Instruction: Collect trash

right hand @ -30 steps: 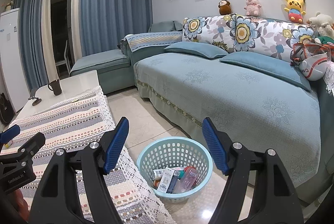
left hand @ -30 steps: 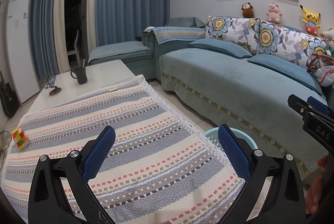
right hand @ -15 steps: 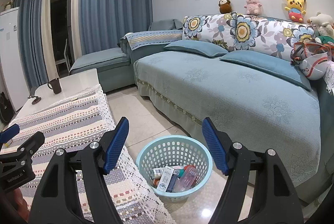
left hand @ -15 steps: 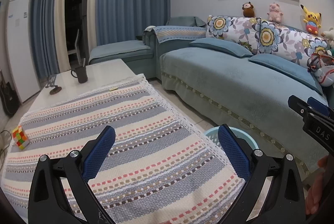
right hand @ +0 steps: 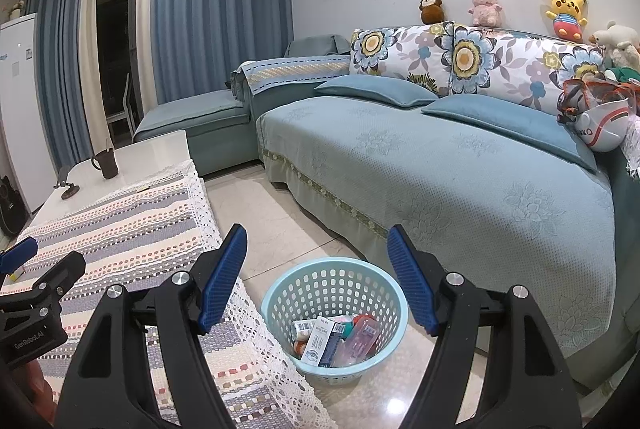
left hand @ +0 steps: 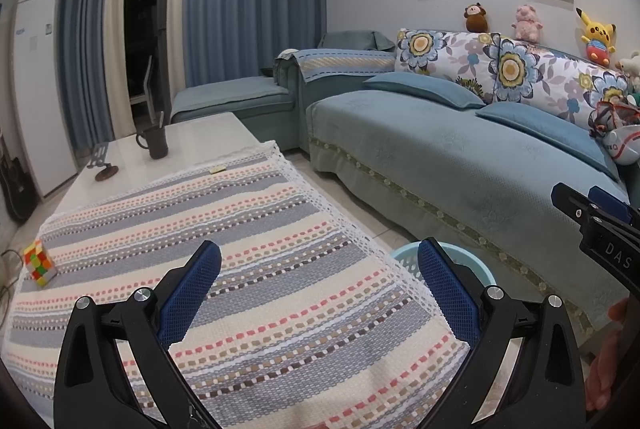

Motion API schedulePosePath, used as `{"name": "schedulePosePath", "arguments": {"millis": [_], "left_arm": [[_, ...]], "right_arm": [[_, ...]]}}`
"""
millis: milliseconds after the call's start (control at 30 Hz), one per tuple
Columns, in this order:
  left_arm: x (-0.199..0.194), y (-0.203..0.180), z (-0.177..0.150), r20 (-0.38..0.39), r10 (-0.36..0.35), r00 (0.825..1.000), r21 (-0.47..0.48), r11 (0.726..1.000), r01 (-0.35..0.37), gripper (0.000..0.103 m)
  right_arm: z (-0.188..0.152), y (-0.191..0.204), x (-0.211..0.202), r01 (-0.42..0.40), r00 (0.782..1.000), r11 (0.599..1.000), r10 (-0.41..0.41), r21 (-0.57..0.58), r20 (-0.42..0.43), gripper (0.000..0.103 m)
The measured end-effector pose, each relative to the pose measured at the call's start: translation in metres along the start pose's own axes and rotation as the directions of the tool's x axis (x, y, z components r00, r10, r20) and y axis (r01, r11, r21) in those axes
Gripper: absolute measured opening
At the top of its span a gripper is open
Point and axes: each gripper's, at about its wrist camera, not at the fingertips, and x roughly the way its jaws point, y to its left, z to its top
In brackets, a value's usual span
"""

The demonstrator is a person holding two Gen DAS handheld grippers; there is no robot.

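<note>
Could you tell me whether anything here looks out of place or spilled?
Nothing is spilled. The trash sits inside the basket, which stands upright on the floor. Only a small yellowish scrap lies on the tablecloth.

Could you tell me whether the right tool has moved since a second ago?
No. The right tool frames the blue basket just as before, jaws open and empty.

Tablecloth (left hand: 248, 269): cream with grey-blue bands and dotted rows of red, brown and white; white lace edge. Basket (right hand: 334, 313), lower centre of the right wrist view: pale turquoise. Sofa cover (right hand: 460, 189): dusty teal, tone-on-tone flowers. Back cushions (right hand: 472, 65): white, blue-and-yellow blooms. Curtains (right hand: 216, 9), upper left: slate blue. Gripper pads (right hand: 222, 281): royal blue on black. Cube (left hand: 39, 263): multicoloured. Mug (left hand: 156, 145): dark brown.
</note>
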Motion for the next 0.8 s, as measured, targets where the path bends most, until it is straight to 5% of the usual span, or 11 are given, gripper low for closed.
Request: {"name": "schedulePosePath", "arguments": {"millis": [800], "left_arm": [[0.0014, 0.0002, 0.0009, -0.002, -0.006, 1.000, -0.017, 1.000, 0.006, 0.095]], "right_arm": [[-0.0023, 0.0000, -0.0005, 0.022, 1.000, 1.000, -0.022, 0.002, 0.004, 0.069]]}}
